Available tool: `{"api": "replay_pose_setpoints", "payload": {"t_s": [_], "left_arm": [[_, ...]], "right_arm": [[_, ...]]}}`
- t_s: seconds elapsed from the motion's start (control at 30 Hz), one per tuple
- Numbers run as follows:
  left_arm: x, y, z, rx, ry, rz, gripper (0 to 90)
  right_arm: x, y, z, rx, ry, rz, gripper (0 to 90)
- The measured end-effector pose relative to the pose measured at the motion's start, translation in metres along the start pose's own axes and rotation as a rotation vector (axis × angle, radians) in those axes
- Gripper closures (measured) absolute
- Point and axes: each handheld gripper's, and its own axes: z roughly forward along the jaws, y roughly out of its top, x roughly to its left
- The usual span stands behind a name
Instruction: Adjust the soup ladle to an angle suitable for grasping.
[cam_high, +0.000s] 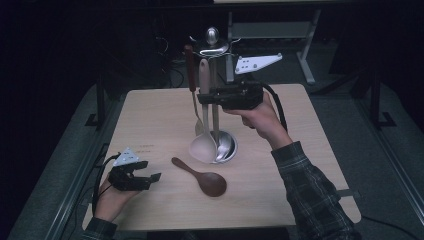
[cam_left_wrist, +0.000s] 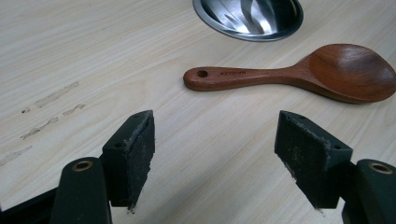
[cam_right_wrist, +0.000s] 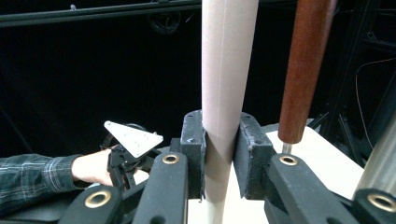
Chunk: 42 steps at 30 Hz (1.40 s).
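Note:
A pale beige spoon (cam_high: 203, 145) hangs upright beside the steel utensil stand (cam_high: 226, 146) at mid-table. My right gripper (cam_high: 206, 96) is shut on its long handle (cam_right_wrist: 225, 70), with both pads pressed against it. A brown-handled utensil (cam_right_wrist: 306, 70) hangs right beside it on the stand. A dark wooden rice spoon (cam_high: 201, 178) lies flat on the table in front of the stand. My left gripper (cam_high: 150, 171) rests low near the table's front left, open with nothing between its pads (cam_left_wrist: 135, 154), and points at the rice spoon's handle (cam_left_wrist: 233, 77).
The stand's steel base (cam_left_wrist: 247, 16) lies just beyond the rice spoon. Its pole ends in a round knob (cam_high: 212, 35). The wooden table (cam_high: 150, 115) has bare surface on the left and right. A plaid sleeve (cam_high: 310, 190) crosses the front right.

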Motion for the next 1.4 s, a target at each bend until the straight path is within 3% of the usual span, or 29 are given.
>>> {"api": "replay_pose_setpoints", "payload": {"t_s": [0.6,0.97,1.1,1.23,1.4], "left_arm": [[0.001,-0.001,0.002,0.021,-0.009,-0.010,28.4],[0.001,-0.002,0.004,0.018,-0.013,-0.019,28.4],[0.001,-0.002,0.003,0.028,-0.013,-0.004,28.4],[0.002,-0.002,0.004,0.031,-0.014,0.000,28.3],[0.000,-0.002,0.005,0.031,-0.016,0.005,28.4]], "right_arm": [[-0.014,-0.004,-0.001,-0.004,0.005,0.033,74.3],[-0.023,-0.007,-0.002,-0.009,-0.015,0.068,73.0],[-0.022,-0.008,-0.001,-0.005,-0.025,0.078,71.9],[-0.020,-0.008,-0.002,-0.015,-0.035,0.061,65.4],[-0.012,-0.009,-0.005,0.005,-0.082,0.019,59.7]]}}
